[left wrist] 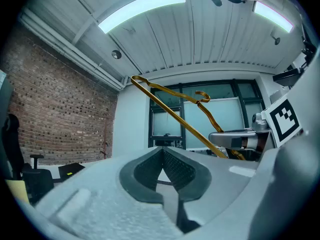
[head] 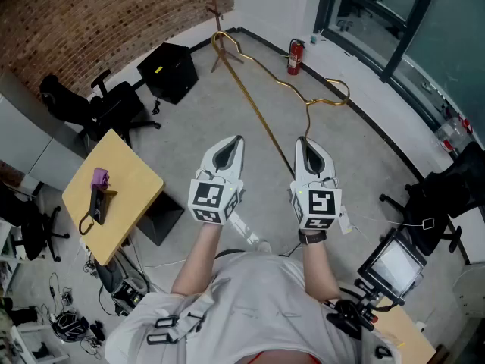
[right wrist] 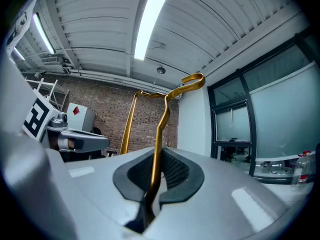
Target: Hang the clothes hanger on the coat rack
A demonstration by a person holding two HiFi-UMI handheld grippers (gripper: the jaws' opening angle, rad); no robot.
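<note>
Right gripper (right wrist: 157, 170): jaws pinch the gold hanger (right wrist: 161, 129) wire.
Left gripper (left wrist: 162, 153): jaws pressed together, empty.
Head view only: coat rack (head: 215, 4) by the brick wall, beyond the hanger.

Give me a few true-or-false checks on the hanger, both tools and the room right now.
1. The right tool is clamped on the hanger. True.
2. The left tool grips the hanger too. False: nothing is between its jaws; the hanger passes to one side of it.
3. The hanger already hangs on the rack. False: it is held in the air, and the rack stands by the brick wall, nothing hung on it.
4. A fire extinguisher stands by the wall. True.
5. The purple thing lies on the floor. False: it lies on the wooden table.
</note>
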